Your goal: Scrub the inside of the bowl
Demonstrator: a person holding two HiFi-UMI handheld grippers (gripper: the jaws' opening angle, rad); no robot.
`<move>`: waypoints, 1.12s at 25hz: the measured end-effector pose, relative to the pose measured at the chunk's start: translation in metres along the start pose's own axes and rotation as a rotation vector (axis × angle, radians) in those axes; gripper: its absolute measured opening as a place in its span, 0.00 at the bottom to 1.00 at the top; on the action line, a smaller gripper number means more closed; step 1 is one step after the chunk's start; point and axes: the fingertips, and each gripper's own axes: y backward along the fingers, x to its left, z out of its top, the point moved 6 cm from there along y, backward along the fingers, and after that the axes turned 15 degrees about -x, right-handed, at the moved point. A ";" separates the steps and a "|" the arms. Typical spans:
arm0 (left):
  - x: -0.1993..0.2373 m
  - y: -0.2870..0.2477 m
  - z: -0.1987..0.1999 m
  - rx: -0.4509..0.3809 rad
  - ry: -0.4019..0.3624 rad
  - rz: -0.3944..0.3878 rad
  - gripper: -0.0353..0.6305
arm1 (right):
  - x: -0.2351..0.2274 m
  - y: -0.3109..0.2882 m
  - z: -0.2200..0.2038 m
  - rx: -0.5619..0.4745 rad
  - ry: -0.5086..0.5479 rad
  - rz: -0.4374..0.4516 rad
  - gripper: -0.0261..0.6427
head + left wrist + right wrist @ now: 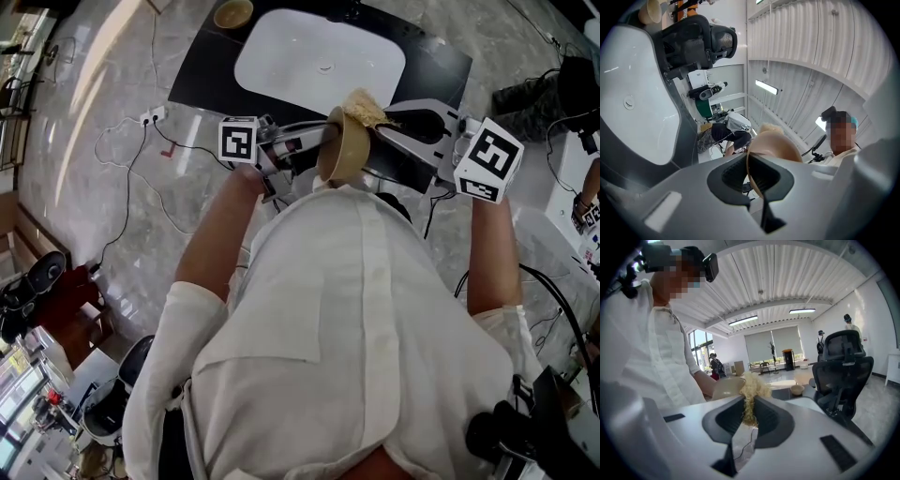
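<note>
The tan bowl (345, 150) is tipped on its side in the air before the person's chest, its rim clamped in the left gripper (317, 155). The right gripper (386, 120) pinches a straw-coloured fibrous scrubber (364, 107) at the bowl's upper rim. Below lie a dark surface (202, 66) and a white basin (319, 56).

White basin (281, 56) on black mat (202, 80); cables (141, 155) across marble floor (112, 94).
</note>
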 end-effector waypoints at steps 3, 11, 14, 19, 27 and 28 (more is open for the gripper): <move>0.004 0.009 0.002 -0.027 0.015 0.004 0.08 | 0.014 -0.003 0.001 -0.047 -0.012 0.043 0.11; 0.001 0.007 0.016 -0.122 0.073 -0.013 0.08 | 0.054 -0.011 -0.008 -0.061 -0.064 0.217 0.11; -0.005 0.008 0.022 -0.154 0.095 -0.040 0.08 | 0.060 -0.021 -0.019 -0.028 -0.079 0.244 0.11; -0.014 0.012 0.031 -0.204 0.115 -0.105 0.08 | 0.051 -0.029 -0.054 0.131 -0.045 0.187 0.11; -0.013 0.017 0.028 -0.174 0.096 -0.113 0.08 | 0.015 -0.012 -0.054 0.143 -0.042 -0.041 0.11; -0.013 0.018 0.027 -0.168 0.096 -0.110 0.08 | 0.014 -0.012 -0.050 0.136 -0.033 -0.045 0.11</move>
